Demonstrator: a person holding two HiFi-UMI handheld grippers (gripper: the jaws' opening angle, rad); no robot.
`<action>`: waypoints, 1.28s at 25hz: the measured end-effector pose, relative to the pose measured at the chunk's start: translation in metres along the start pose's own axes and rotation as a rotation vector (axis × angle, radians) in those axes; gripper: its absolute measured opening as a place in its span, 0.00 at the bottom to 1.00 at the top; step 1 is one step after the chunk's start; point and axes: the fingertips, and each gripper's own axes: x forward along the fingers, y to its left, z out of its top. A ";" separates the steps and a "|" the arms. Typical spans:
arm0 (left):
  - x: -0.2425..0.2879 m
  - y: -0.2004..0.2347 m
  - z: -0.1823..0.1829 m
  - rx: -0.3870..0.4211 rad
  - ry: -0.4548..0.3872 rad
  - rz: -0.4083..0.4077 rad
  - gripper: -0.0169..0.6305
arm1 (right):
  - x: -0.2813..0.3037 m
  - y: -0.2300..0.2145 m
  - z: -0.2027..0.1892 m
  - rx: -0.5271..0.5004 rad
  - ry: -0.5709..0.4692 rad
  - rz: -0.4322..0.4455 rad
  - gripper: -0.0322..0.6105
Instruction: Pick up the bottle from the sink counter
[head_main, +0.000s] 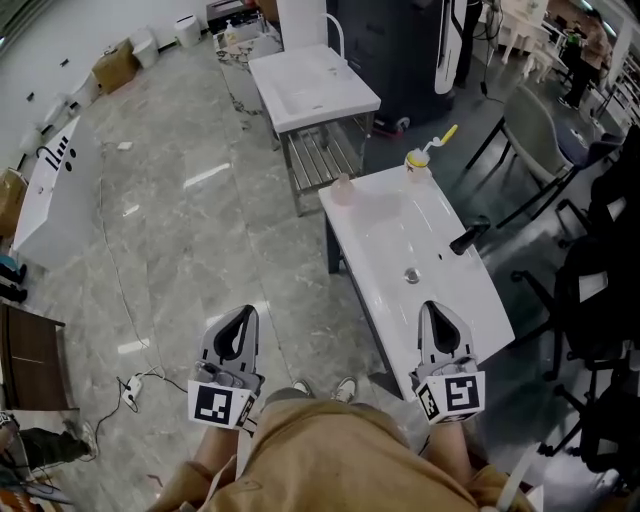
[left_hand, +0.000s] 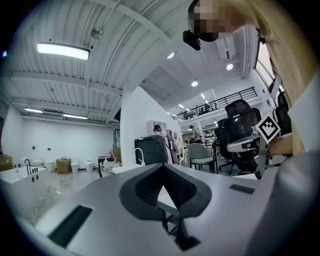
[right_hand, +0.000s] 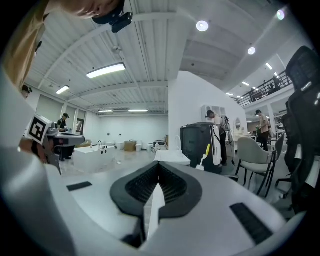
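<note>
A small bottle with a yellow cap and a yellow-and-white spout stands on the far right corner of the white sink counter. In the right gripper view the bottle shows far off, just right of the jaw tips. My right gripper hovers over the counter's near end, shut and holding nothing. Over the floor to the left of the counter is my left gripper, also shut and empty. Both point away from me. From their own views, the left gripper and the right gripper have their jaws together.
A pinkish object sits on the counter's far left corner. A black faucet and a drain are mid-counter. A second sink unit stands beyond. Office chairs crowd the right; a white tub lies far left.
</note>
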 end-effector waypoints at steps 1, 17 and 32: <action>-0.001 -0.003 0.000 0.004 0.004 0.004 0.03 | 0.000 -0.002 -0.002 0.001 0.000 0.008 0.06; 0.039 -0.022 -0.020 -0.042 0.026 -0.031 0.03 | 0.001 -0.042 -0.024 0.005 0.041 -0.024 0.06; 0.135 0.065 -0.036 -0.224 -0.006 -0.200 0.03 | 0.117 -0.035 -0.014 -0.011 0.107 -0.061 0.06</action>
